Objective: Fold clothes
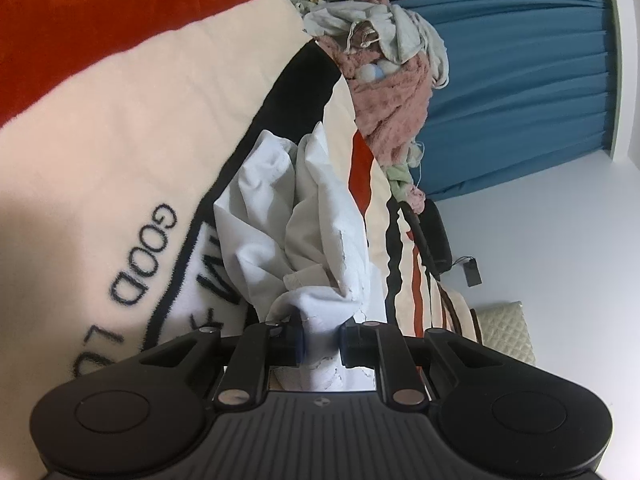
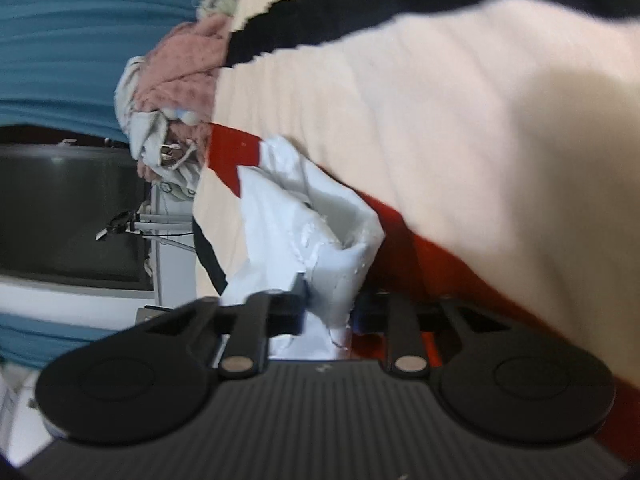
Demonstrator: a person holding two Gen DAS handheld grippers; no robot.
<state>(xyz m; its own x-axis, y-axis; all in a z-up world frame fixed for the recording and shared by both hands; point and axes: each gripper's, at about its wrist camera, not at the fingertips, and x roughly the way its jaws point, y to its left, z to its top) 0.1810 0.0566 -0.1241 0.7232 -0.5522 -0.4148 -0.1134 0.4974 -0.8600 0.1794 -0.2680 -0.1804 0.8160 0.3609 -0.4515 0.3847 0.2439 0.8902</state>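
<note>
Where grippers (image 1: 320, 334) pinch: crumpled white garment (image 1: 304, 216)

Your right wrist view is motion-blurred, so the blanket (image 2: 460, 128) shows no clear weave. The blanket lettering (image 1: 148, 256) is cut short behind your left gripper (image 1: 322, 334), whose jaws hide the white garment's (image 1: 304, 216) pinched edge.

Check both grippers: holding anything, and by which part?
Both hold the white garment. The left gripper pinches a bunched edge; the right gripper pinches another bunched edge. Which part of the garment cannot be told.
</note>
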